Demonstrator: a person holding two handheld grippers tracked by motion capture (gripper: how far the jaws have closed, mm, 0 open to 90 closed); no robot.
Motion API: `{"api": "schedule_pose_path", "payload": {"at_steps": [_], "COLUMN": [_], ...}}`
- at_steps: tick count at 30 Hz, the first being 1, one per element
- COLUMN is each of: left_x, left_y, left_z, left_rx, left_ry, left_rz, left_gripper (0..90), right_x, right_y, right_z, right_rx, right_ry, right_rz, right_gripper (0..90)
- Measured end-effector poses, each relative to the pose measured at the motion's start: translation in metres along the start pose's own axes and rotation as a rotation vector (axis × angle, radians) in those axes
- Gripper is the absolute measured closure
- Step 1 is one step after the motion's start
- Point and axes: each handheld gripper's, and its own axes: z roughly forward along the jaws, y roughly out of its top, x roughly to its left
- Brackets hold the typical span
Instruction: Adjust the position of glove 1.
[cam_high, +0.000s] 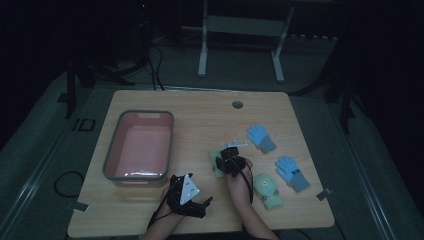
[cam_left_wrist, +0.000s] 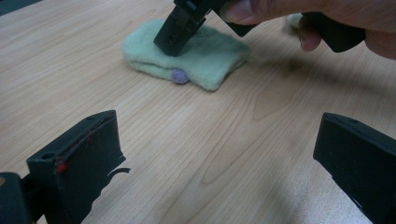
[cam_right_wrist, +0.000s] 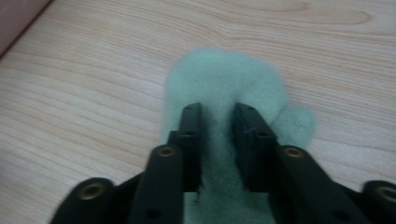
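Note:
A pale green mitten (cam_high: 215, 164) (cam_left_wrist: 210, 58) (cam_right_wrist: 224, 77) lies flat on the wooden table (cam_high: 200, 115), just right of the pink bin. My right gripper (cam_high: 230, 161) (cam_right_wrist: 218, 112) points down onto it, jaws a narrow gap apart with green fabric showing between them; the pads do not appear to squeeze it. In the left gripper view that right gripper (cam_left_wrist: 175, 44) has its tip at the mitten's top face, a hand wrapped around its body. My left gripper (cam_high: 204, 206) (cam_left_wrist: 217, 135) rests near the front edge, wide open over bare wood, nothing between its jaws.
A pink bin with a grey rim (cam_high: 112, 145) stands at the left. Right of the hands lie a second green mitten (cam_high: 268, 191) and two blue gloves (cam_high: 261, 137) (cam_high: 292, 172). A cable hole (cam_high: 237, 104) sits near the far edge.

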Motion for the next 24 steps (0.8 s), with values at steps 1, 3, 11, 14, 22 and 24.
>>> {"api": "schedule_pose_path", "payload": {"at_steps": [1,3,11,14,22,24], "left_x": [0.000,0.000,0.000,0.000,-0.001,-0.001], "left_y": [0.000,0.000,0.000,0.000,0.001,0.001], "left_z": [0.000,0.000,0.000,0.001,0.001,0.001], "left_rx": [0.000,0.000,0.005,0.009,0.014,0.015], "left_ry": [0.000,0.003,0.001,0.004,0.010,0.008], "left_rz": [0.002,0.004,0.005,0.006,0.012,0.009], "left_gripper": [1.2,1.2,1.2,1.2,1.2,1.2], "right_x": [0.000,0.000,-0.005,-0.010,-0.031,-0.036], "right_y": [0.001,0.002,0.010,0.013,0.021,0.021], "right_z": [-0.001,-0.003,-0.019,-0.026,-0.051,-0.059], "right_rx": [0.001,0.004,0.002,0.005,-0.017,-0.031], "right_ry": [-0.003,0.011,0.047,0.070,0.122,0.117], "right_rz": [-0.005,-0.016,-0.120,-0.146,-0.183,-0.209], "right_gripper": [66.9,61.0,53.6,53.7,50.8,50.5]}}
